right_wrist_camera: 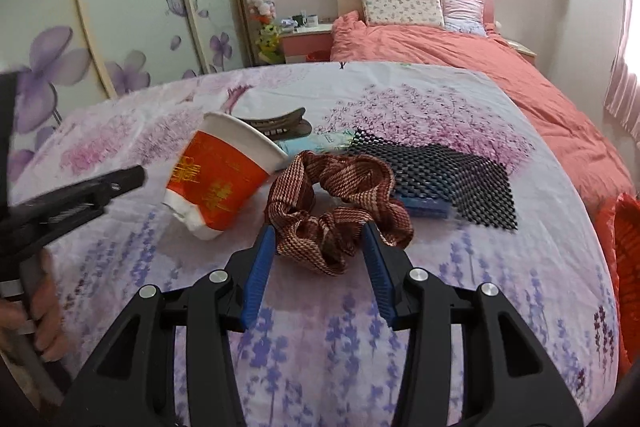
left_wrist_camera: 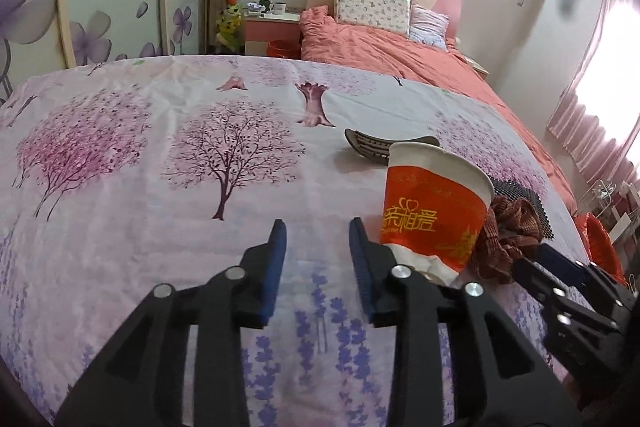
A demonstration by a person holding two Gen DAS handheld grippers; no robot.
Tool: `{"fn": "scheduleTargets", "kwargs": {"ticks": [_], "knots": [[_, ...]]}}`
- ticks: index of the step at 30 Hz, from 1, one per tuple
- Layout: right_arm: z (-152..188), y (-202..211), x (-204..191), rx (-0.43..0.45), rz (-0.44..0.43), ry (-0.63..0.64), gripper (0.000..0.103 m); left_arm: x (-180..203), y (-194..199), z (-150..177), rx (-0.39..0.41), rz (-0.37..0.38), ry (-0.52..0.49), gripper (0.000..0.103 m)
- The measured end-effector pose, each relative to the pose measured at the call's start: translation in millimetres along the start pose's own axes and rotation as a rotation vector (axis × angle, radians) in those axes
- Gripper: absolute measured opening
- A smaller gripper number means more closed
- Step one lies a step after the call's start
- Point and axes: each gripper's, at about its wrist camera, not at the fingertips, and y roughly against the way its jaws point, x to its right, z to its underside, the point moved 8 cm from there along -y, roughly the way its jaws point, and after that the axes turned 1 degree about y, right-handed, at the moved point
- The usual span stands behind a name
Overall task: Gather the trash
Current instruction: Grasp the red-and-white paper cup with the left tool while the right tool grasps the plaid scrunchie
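A red and white paper cup (left_wrist_camera: pixel 436 211) (right_wrist_camera: pixel 220 179) stands tilted on the flowered sheet (left_wrist_camera: pixel 160 187), its white base crumpled. My left gripper (left_wrist_camera: pixel 316 235) is open just left of the cup, with only sheet between its blue pads; the cup leans against the outside of its right finger. In the right wrist view the left gripper (right_wrist_camera: pixel 136 177) is blurred and a little apart from the cup. My right gripper (right_wrist_camera: pixel 318 237) (left_wrist_camera: pixel 560 267) is open, its fingertips flanking the near fold of a brown woven scrunchie (right_wrist_camera: pixel 336 203) (left_wrist_camera: pixel 508 239) that lies on the sheet.
Behind the scrunchie lie a black mesh mat (right_wrist_camera: pixel 440 171), a blue item (right_wrist_camera: pixel 424 205) under it, a pale packet (right_wrist_camera: pixel 316 143) and a brown hair claw (right_wrist_camera: pixel 276 125) (left_wrist_camera: pixel 384 147). A red bag (right_wrist_camera: pixel 624 267) hangs past the right edge. A hand (right_wrist_camera: pixel 44 307) holds the left gripper.
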Motion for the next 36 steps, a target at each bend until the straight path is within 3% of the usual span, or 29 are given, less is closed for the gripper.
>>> {"fn": "scheduleTargets", "kwargs": {"ticks": [2,3,6,8,15,17,22,29,36], "knots": [[2,-8,1,-0.025,0.010,-0.004,0.044,0,1,0,0.003,0.000,-0.002,0.039],[4,-10,3,-0.035,0.011,-0.007,0.028,1,1,0,0.005,-0.001,-0.005,0.040],[6,-11,5,-0.046,-0.002,-0.018,0.012,3,2,0,0.003,0.001,-0.003,0.041],[7,-6,8,-0.042,-0.012,-0.017,0.009,4,3,1,0.002,0.005,-0.001,0.044],[3,33,31,0.038,-0.032,-0.068,0.009,26,12,3,0.025,0.027,-0.023,0.065],[0,46,41,0.071,-0.015,-0.080,0.009,34,13,4,0.031,0.030,-0.033,0.079],[-7,60,70,0.113,0.050,-0.103,0.009,58,8,8,0.038,0.011,-0.065,0.095],[1,47,103,0.090,0.103,-0.163,0.009,69,-19,8,0.009,-0.072,-0.086,0.098],[10,35,118,0.062,0.104,-0.205,0.009,74,-35,8,-0.004,-0.106,-0.120,0.098]]}}
